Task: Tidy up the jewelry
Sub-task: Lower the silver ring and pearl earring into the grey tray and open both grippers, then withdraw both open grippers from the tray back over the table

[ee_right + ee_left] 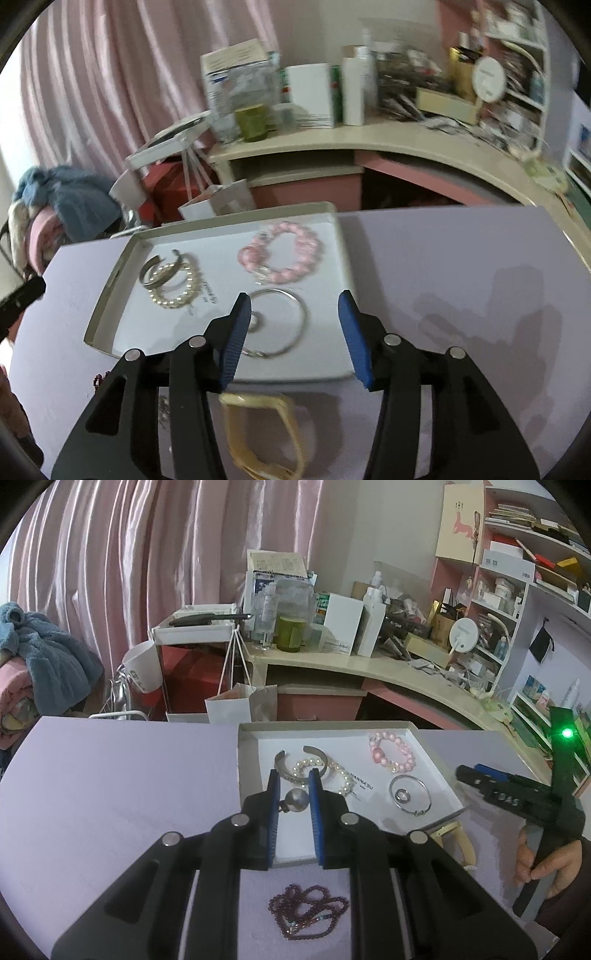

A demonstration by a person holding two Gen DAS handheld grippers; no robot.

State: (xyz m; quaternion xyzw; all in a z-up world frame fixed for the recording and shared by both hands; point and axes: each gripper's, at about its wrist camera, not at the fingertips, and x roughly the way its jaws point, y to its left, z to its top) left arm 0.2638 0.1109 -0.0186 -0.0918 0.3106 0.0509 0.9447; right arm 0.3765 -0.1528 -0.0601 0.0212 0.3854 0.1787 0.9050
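A shallow white tray [251, 760] on the lilac table holds a silver cuff [286, 771], a pearl bracelet [341, 775], a pink bead bracelet [391, 753] and a thin silver bangle [410, 795] with a ring inside. My left gripper [293, 786] is shut on a silver ball pendant [295, 800], held over the tray's near left part. A dark red bead necklace [308, 915] lies on the table below it. My right gripper [295, 314] is open and empty over the tray's near edge [295, 376], above the bangle [291, 321]. A cream bangle [266, 432] lies under it.
A cluttered cream desk [369, 664] and pink shelves [517, 590] stand behind the table. A paper bag [240, 705] and a red box [184, 675] sit beyond the far edge. Pink curtains hang at the back left.
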